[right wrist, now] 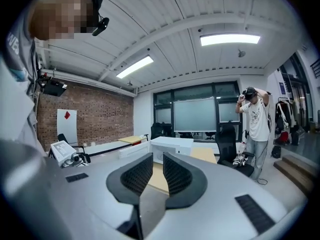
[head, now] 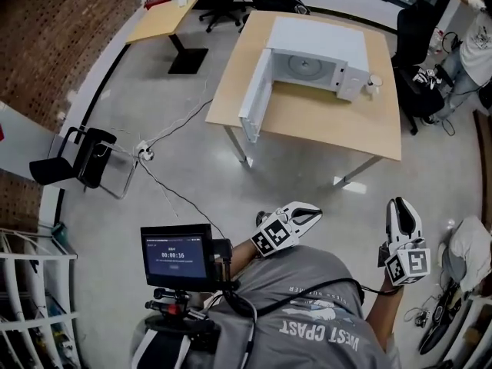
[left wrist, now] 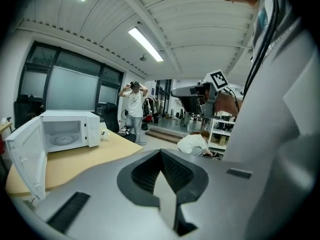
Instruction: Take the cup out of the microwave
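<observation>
A white microwave (head: 319, 58) stands on a wooden table (head: 323, 121) at the far side of the room, its door (head: 256, 97) swung wide open to the left. Its inside (left wrist: 64, 135) shows only the turntable. A small white cup (head: 374, 84) stands on the table just right of the microwave; the left gripper view has the cup (left wrist: 104, 132) there too. Both grippers are held near the person's body, far from the table. My left gripper (head: 314, 215) has its tips together, empty. My right gripper (head: 401, 206) has a narrow gap between its pads (right wrist: 174, 171), with nothing in it.
A second desk (head: 165, 18) and office chairs stand at the back. A black chair (head: 81, 156) is at the left, with a power strip (head: 144, 154) and cables across the floor. A person (left wrist: 133, 111) stands beyond the table. A small monitor rig (head: 178, 256) hangs at the wearer's chest.
</observation>
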Demonstrator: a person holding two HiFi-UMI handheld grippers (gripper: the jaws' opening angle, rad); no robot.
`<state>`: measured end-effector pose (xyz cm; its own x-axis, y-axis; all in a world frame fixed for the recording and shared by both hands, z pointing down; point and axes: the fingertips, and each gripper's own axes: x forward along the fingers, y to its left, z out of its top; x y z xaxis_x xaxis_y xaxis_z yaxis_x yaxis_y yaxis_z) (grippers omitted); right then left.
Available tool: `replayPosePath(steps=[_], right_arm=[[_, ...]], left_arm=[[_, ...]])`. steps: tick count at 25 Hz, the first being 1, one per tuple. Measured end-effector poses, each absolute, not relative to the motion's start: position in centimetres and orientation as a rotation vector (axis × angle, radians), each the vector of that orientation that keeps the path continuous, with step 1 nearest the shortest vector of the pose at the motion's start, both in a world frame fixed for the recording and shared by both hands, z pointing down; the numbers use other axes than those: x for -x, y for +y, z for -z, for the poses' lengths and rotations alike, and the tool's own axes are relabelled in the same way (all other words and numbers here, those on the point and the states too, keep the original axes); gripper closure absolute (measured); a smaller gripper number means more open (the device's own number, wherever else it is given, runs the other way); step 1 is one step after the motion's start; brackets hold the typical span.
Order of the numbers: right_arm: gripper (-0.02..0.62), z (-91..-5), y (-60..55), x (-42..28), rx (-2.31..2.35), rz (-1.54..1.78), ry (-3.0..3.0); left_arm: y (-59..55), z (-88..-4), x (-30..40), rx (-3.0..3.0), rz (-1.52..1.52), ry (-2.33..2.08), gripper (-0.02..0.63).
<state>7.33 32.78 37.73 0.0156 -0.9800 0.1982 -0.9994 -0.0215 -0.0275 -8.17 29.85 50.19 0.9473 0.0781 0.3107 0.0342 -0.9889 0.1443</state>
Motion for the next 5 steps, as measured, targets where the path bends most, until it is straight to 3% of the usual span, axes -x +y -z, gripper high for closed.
replayPosePath(steps=[5], right_arm=[[0.526, -40.0, 41.5, -10.3, -2.172, -0.282, -2.059]], left_arm=[[37.5, -51.6, 6.3, -2.957, -0.505, 0.089, 0.563]])
